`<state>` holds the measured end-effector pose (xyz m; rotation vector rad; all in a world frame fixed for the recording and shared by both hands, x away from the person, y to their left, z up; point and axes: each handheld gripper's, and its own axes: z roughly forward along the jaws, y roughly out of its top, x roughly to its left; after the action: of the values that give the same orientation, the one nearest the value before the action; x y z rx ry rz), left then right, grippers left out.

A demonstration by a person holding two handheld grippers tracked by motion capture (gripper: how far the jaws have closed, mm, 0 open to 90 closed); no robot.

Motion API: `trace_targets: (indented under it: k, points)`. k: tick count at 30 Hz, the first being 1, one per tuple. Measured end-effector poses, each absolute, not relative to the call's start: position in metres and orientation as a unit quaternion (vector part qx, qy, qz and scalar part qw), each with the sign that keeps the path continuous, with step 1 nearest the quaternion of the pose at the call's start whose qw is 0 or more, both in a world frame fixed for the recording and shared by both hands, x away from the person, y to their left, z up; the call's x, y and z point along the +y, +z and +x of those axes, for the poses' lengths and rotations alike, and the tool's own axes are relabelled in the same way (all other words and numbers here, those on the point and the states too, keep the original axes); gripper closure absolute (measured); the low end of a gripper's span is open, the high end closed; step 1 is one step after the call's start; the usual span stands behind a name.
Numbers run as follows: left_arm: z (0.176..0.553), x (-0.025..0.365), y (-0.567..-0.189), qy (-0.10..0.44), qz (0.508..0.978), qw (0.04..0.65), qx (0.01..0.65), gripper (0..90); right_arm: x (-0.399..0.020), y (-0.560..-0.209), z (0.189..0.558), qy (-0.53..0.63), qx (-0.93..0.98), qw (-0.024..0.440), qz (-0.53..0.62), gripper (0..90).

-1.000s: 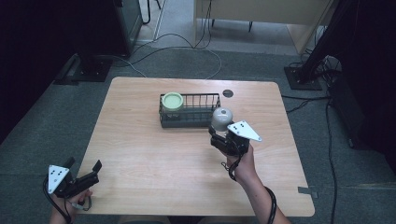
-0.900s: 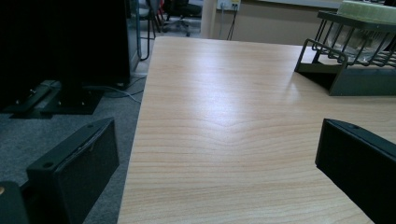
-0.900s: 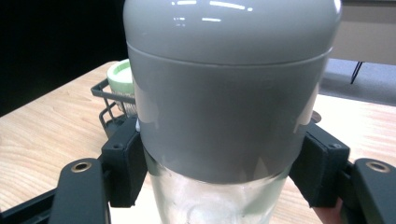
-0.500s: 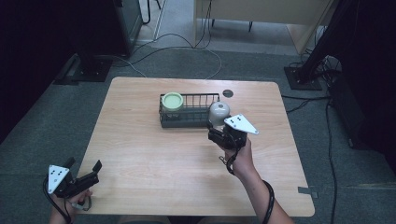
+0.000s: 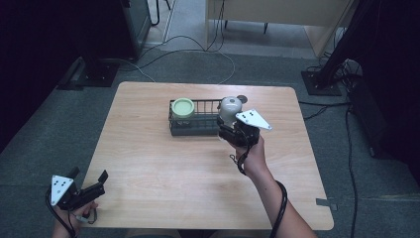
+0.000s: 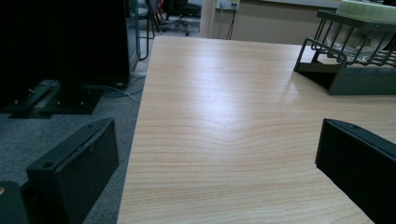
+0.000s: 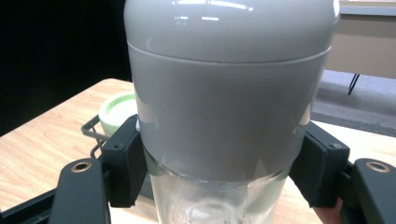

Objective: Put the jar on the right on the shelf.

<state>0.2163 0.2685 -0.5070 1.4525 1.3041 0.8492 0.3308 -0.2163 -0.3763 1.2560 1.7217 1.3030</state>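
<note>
While right tongs clamp it — grey-lidded jar, unlabelled

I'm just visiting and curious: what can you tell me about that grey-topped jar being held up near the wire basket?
The jar has a smooth, glossy grey domed lid, plastic by its look, over a clear glass-like body. It stands upright, clamped between the two black jaws of the right gripper, whose pads press its sides where lid meets glass. It is held at the right end of the wire basket.
</note>
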Motion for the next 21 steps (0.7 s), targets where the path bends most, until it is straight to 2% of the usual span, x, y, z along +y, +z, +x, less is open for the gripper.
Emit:
trace_targets:
  k: [21]
  points:
    - [0.217,0.268,-0.507,0.350,0.598,0.482,0.536,0.0,-0.207,-0.354,0.368,0.491,0.647,0.331,0.480,29.8]
